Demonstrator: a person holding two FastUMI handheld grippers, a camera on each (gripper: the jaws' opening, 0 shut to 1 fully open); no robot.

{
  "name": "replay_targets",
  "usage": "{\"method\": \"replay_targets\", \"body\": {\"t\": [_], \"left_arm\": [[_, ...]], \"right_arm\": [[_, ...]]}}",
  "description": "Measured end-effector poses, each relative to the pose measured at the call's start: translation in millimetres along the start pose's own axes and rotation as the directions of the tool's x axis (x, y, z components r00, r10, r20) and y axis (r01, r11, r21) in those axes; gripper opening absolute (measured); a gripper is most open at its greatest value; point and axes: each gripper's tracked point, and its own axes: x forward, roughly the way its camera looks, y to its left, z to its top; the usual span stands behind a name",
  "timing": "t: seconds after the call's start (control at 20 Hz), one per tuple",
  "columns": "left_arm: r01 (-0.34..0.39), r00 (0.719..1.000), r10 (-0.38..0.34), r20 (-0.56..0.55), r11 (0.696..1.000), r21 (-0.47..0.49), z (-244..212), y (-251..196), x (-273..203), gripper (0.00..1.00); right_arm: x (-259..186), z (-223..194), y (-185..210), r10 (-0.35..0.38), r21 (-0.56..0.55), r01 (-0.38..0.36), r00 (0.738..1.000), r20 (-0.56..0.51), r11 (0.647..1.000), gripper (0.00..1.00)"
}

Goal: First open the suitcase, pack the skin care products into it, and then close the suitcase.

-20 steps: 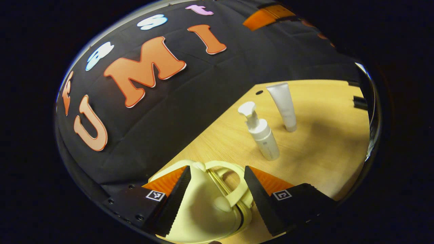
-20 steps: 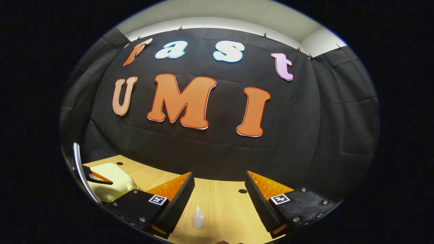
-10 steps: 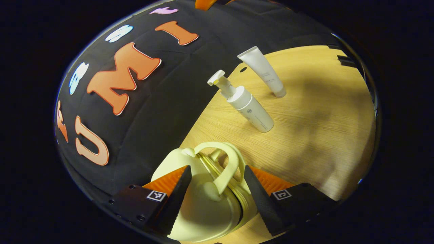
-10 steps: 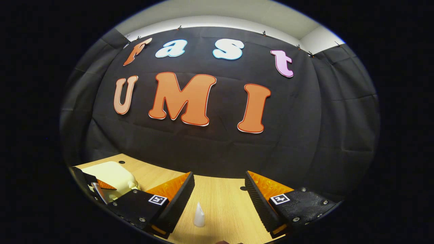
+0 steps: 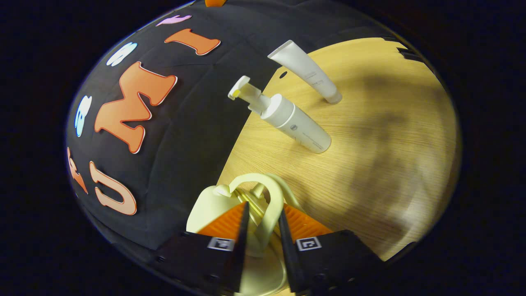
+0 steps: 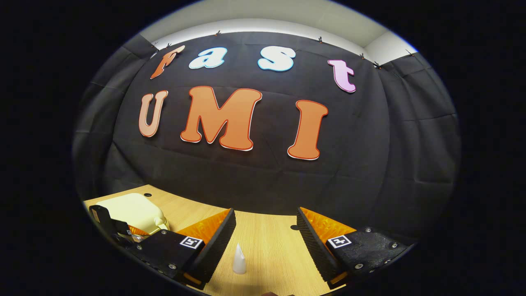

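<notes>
Currently the left gripper (image 5: 261,230) is closed on the suitcase handle (image 5: 271,205), both fingers pressed to the pale loop, presumably so the lid can be lifted for opening. The cream suitcase (image 5: 213,203) is seen lying at the table (image 5: 370,164) edge near the booth wall. A pump bottle (image 5: 287,121) and a tube (image 5: 306,72) are stood upright further along the table, long axes vertical, pump head and crimped tube end up. The right gripper (image 6: 265,240) is held wide open, empty, the tube (image 6: 239,259) between its fingers, likely staged for picking.
</notes>
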Motion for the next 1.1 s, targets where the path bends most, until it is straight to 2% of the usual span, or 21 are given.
{"method": "replay_targets", "body": {"t": [0.05, 0.1, 0.15, 0.2, 0.35, 0.6, 0.7, 0.8, 1.1], "left_arm": [[0.009, 1.0, -0.009, -0.003, 1.0, -0.018, 6, 0, -11, 0.24], [0.023, 1.0, -0.023, -0.003, 0.998, -0.051, 6, -1, -12, 0.24], [0.002, 1.0, 0.0, 0.02, 0.998, -0.067, 11, 8, -31, 0.24], [-0.016, 1.0, 0.017, 0.014, 0.996, -0.083, 15, 10, -23, 0.12], [-0.022, 0.999, 0.029, 0.028, 0.979, -0.204, 15, 26, -26, 0.11], [-0.073, 0.992, 0.108, 0.061, 0.908, -0.413, 23, 71, -46, 0.11], [-0.088, 0.988, 0.139, 0.068, 0.868, -0.489, 22, 87, -52, 0.11], [-0.103, 0.982, 0.174, 0.071, 0.815, -0.57, 19, 106, -60, 0.11], [-0.16, 0.953, 0.299, 0.038, 0.607, -0.778, 0, 160, -80, 0.11]], "right_arm": [[0, -1, -1, -0.001, -0.004, 0.001, 1.0, -0.003, 1.0, 0.95], [0, -1, -1, -0.002, -0.005, 0.002, 1.0, -0.004, 1.0, 0.95], [0, -1, 0, -0.002, -0.005, 0.002, 1.0, -0.006, 1.0, 0.95], [0, 0, 0, -0.001, -0.003, 0.001, 1.0, -0.008, 1.0, 0.95], [-2, -1, 2, 0.007, -0.007, -0.007, 1.0, -0.012, 1.0, 0.95], [-5, -2, 21, 0.028, -0.016, -0.029, 0.999, -0.022, 0.999, 0.94], [-5, 1, 28, 0.037, -0.022, -0.037, 0.999, -0.018, 0.999, 0.95], [-4, 4, 35, 0.043, -0.025, -0.043, 0.999, -0.017, 0.999, 0.95], [-2, 12, 54, 0.057, -0.04, -0.058, 0.998, -0.017, 0.998, 0.95]]}}
